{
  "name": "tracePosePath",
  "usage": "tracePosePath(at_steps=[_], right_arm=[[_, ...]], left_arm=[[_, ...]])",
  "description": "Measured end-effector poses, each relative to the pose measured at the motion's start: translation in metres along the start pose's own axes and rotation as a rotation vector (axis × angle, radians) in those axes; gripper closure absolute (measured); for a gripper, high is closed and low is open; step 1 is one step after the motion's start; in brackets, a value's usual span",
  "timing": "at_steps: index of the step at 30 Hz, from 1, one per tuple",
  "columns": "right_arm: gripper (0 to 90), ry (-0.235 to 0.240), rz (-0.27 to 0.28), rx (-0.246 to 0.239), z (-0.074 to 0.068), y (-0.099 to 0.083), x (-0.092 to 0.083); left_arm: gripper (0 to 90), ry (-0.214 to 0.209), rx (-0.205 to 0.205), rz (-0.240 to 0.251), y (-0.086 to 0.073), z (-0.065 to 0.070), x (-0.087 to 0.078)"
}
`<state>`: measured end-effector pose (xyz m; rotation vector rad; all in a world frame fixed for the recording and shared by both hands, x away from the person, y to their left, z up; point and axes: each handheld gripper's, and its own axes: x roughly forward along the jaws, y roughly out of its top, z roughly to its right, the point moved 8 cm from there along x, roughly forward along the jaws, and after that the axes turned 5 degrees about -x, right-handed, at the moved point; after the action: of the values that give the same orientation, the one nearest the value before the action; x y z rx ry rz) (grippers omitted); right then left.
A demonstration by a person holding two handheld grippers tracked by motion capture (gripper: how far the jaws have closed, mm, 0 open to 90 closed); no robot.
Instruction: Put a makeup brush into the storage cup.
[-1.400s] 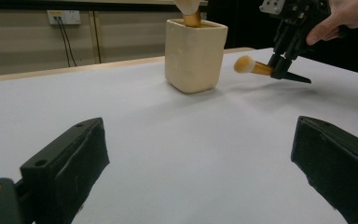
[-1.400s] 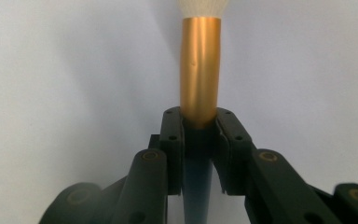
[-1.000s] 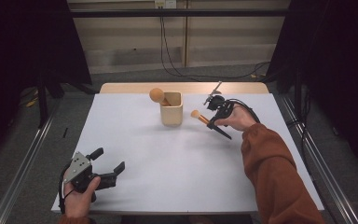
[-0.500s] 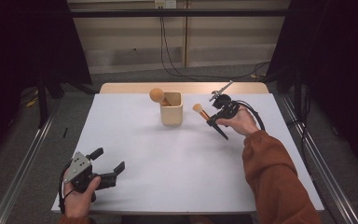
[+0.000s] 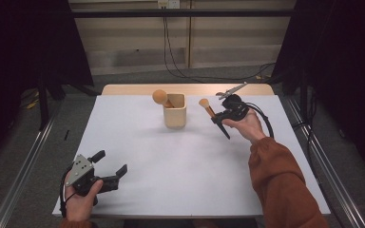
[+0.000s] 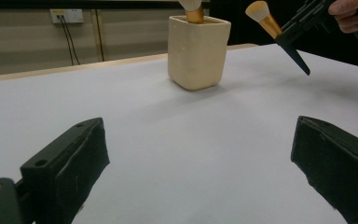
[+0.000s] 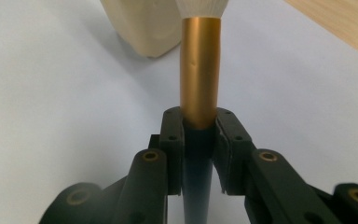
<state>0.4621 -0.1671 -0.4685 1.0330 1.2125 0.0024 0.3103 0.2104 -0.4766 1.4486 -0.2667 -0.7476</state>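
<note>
Makeup brush (image 5: 209,111), gold ferrule, pale bristles, black handle, clamped in right gripper (image 5: 218,115)

Looks like I'm sitting in some lab recording booth: black curtains (image 5: 24,57) are hanging on both sides, metal rails (image 5: 21,161) are running along the floor, and cables (image 5: 176,52) are dangling behind my white tabletop (image 5: 180,161).

A white desk (image 5: 180,161) with a wooden far edge stands on a grey floor (image 5: 24,152). Black cables (image 5: 171,57) hang down the pale wall from a socket (image 5: 167,4). Dark curtains (image 5: 342,71) flank both sides.
</note>
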Motion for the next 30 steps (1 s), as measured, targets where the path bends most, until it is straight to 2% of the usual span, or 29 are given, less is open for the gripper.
tracePosePath(at_steps=[7,19,25,30], right_arm=[[75.1,0.006,0.056,0.011,-0.002,-0.004,0.002],[75.1,-0.007,0.173,0.042,-0.002,-0.008,-0.010],[75.0,0.001,0.241,0.058,-0.004,-0.011,-0.012],[75.0,0.015,0.324,0.071,-0.006,-0.009,-0.016]], left_arm=[[3.7,-0.003,-0.001,0.001,0.000,0.000,0.000],[3.7,-0.003,-0.003,-0.002,0.000,0.001,0.001],[3.7,-0.005,-0.002,-0.001,0.000,0.001,0.001],[3.7,-0.004,-0.008,-0.006,-0.001,0.001,0.001]])
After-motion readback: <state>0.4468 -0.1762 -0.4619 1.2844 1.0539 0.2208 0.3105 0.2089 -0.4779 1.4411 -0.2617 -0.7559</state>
